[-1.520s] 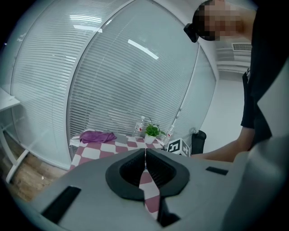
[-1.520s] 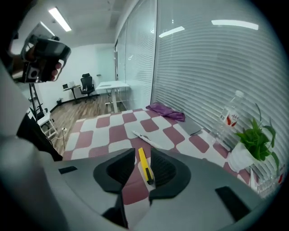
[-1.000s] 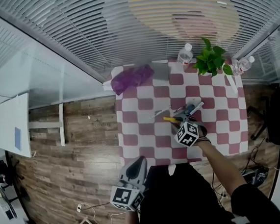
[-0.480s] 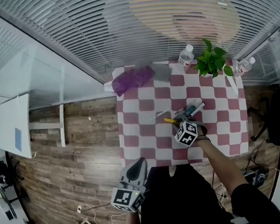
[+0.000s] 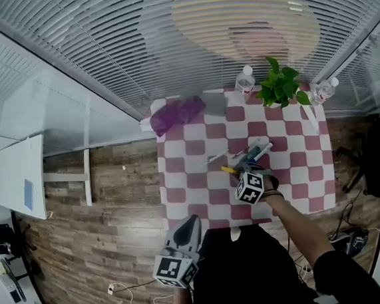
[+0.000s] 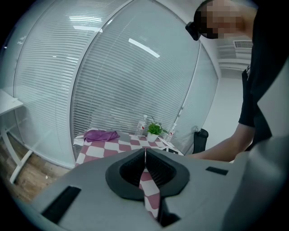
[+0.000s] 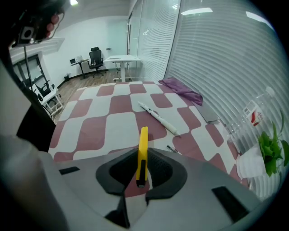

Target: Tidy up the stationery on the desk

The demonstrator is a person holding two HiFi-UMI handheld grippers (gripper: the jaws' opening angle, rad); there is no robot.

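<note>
We hold left gripper (image 5: 189,223) low by body, short of red-and-white checked table (image 5: 180,189); jaws fully together, empty. Right gripper (image 7: 142,159) jaws, just been closing, now pinch slim yellow plastic utility knife (image 7: 143,144) at table middle. Beyond we see white pen (image 7: 159,118), then crumpled purple cloth (image 7: 183,90) near far edge.

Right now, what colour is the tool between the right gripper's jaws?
Yellow. The tool shows best in the right gripper view.
</note>
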